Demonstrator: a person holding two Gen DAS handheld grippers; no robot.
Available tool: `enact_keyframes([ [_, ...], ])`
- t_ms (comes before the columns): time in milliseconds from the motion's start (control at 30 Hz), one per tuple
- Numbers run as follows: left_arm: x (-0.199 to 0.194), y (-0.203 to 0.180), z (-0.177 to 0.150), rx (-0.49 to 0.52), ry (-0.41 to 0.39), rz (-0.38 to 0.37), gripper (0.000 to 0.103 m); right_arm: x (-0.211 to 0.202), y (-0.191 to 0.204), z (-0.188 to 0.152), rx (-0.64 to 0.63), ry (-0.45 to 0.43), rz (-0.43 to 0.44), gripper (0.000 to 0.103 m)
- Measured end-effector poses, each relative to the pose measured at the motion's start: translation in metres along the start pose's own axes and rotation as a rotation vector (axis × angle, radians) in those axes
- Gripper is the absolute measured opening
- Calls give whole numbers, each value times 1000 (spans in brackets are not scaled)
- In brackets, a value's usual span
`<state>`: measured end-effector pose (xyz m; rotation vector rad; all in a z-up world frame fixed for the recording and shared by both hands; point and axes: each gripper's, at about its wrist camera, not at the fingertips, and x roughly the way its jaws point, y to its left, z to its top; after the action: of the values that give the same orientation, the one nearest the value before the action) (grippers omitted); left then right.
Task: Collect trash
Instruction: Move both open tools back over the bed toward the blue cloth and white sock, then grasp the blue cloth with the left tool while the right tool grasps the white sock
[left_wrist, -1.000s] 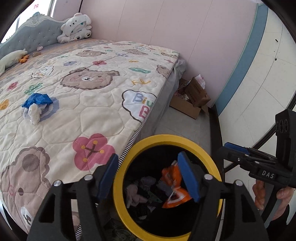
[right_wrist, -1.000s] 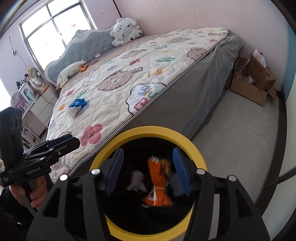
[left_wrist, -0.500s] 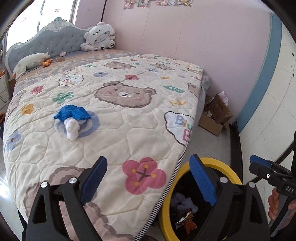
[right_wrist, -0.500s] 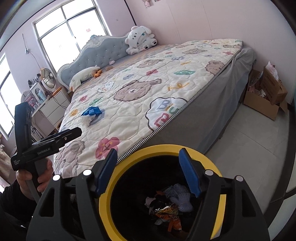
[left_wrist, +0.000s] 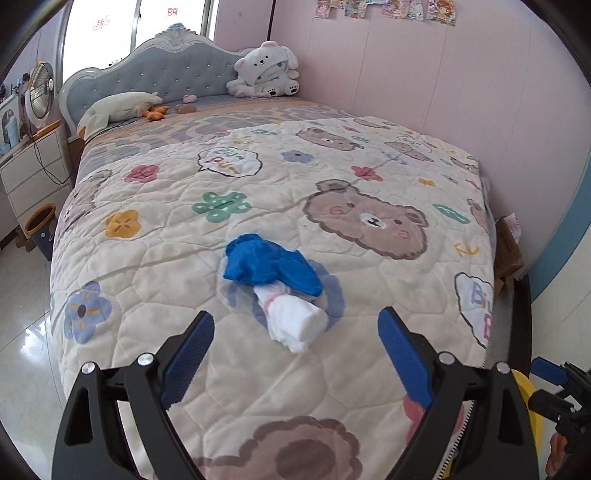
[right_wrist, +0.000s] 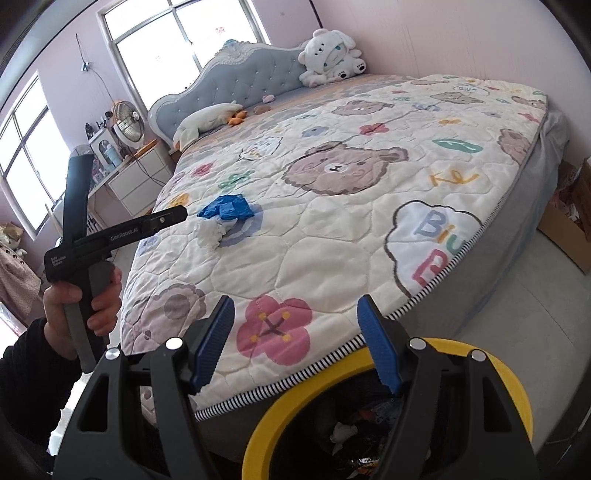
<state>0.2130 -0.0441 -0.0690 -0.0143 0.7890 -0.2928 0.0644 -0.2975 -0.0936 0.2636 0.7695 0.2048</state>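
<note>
The left claw (left_wrist: 295, 354) is tilted down over the near part of the bed (left_wrist: 166, 236), wide open and empty, the blue and white trash (left_wrist: 280, 284) just beyond it. The right claw (right_wrist: 295, 343) is open and empty above the yellow-rimmed bin (right_wrist: 509, 376). The quilt reads "Biu" (right_wrist: 439, 232)

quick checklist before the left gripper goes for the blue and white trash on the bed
1. Left gripper open and empty: ok.
2. Blue wad and white wad lie ahead of it on the quilt, touching each other: ok.
3. Nothing else near them to snag: ok.
4. Right gripper empty, free to help: ok.
5. Yellow-rimmed bin beside the bed, room inside: ok.
6. Whether both wads lift in one grab: cannot tell.
</note>
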Motion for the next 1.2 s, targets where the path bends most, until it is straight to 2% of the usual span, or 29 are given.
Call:
enact_keyframes([
  [367,55,38,36,7,62,64,87,87,51,29,-71,91,77,66],
  [567,87,54,45,-25,117,50,87,130,69,43,-76,133,107,66],
  [1000,123,73,47,-79,169,-56,87,193,95,71,-82,169,161,65],
  [1067,127,75,46,-90,171,-72,86,200,99,74,-83,176,162,62],
  [1133,131,76,46,-97,171,-88,84,207,102,76,-88,184,158,59],
  [1200,133,75,46,-99,170,-104,77,214,103,78,-87,190,160,56],
])
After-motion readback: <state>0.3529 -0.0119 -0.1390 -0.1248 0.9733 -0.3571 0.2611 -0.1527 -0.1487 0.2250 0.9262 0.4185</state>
